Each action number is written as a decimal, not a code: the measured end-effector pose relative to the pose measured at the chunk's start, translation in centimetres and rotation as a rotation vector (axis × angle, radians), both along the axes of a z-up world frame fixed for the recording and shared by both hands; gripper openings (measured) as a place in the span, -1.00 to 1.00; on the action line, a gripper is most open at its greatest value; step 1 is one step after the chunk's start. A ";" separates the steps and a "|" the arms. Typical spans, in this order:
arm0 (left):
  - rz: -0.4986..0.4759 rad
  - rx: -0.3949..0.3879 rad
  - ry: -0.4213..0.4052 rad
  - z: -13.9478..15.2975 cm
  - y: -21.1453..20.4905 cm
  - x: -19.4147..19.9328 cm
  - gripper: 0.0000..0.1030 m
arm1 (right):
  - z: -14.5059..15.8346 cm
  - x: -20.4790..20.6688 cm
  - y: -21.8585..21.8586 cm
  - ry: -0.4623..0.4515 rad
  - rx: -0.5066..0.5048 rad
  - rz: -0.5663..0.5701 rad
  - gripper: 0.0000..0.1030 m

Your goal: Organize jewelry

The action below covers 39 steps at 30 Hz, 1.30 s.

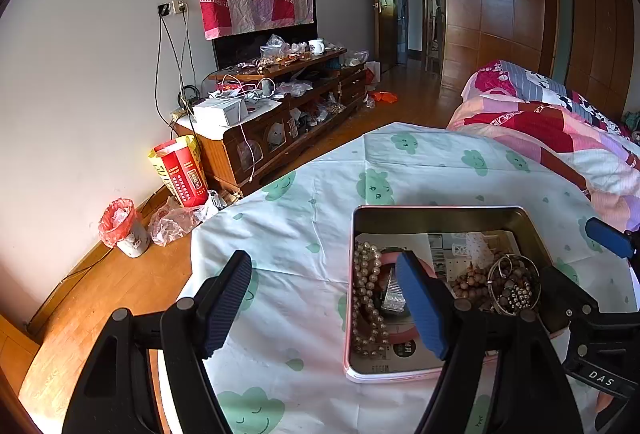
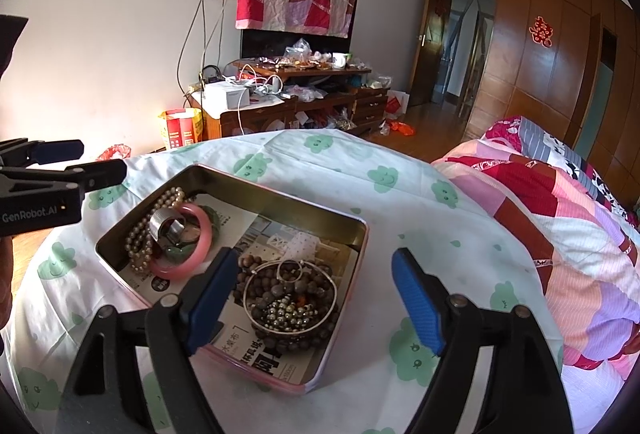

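On the cloud-print cloth (image 2: 320,161), beside the patchwork quilt (image 2: 560,218): pink-rimmed tin (image 2: 362,234), lid off, lined with newspaper (image 2: 256,350), jewelry already inside. Sorted in two heaps, likely to keep like with like: pearl strand (image 2: 138,234), pink bangle (image 2: 200,234) and metal cuff (image 2: 166,228) at one end; wooden beads (image 2: 280,292) ringed by a silver bangle (image 2: 256,310) with metallic beads at the other. Left gripper (image 1: 324,306) wide apart, holding nothing, one finger over the tin. Right gripper (image 2: 316,302) likewise spread and empty, straddling the tin's near corner, probably poised to tidy

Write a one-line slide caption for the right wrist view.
Open right gripper hovers over a tin of bracelets and beads.
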<state>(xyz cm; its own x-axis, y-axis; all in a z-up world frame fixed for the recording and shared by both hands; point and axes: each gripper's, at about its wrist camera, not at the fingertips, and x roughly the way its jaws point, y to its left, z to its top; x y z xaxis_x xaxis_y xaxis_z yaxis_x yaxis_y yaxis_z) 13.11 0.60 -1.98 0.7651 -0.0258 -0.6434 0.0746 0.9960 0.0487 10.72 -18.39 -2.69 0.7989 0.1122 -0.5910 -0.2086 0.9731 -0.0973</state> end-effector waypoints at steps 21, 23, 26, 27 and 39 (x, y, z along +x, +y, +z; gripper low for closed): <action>-0.003 0.004 0.014 -0.3 -0.1 0.0 0.46 | 0.3 -0.1 -0.1 -0.008 -0.002 0.000 0.67; 0.002 0.009 0.012 -0.3 -0.1 0.0 0.46 | 0.3 -0.1 -0.1 -0.008 -0.002 0.000 0.67; -0.001 0.007 0.015 -0.3 -0.1 0.0 0.46 | 0.3 -0.1 -0.1 -0.008 -0.005 0.001 0.67; -0.001 0.009 0.015 -0.3 -0.2 0.0 0.46 | 0.3 -0.1 -0.1 -0.008 -0.006 0.001 0.67; 0.003 0.035 0.013 -0.2 -0.4 -0.1 0.46 | 0.3 -0.1 -0.2 -0.009 -0.006 0.001 0.68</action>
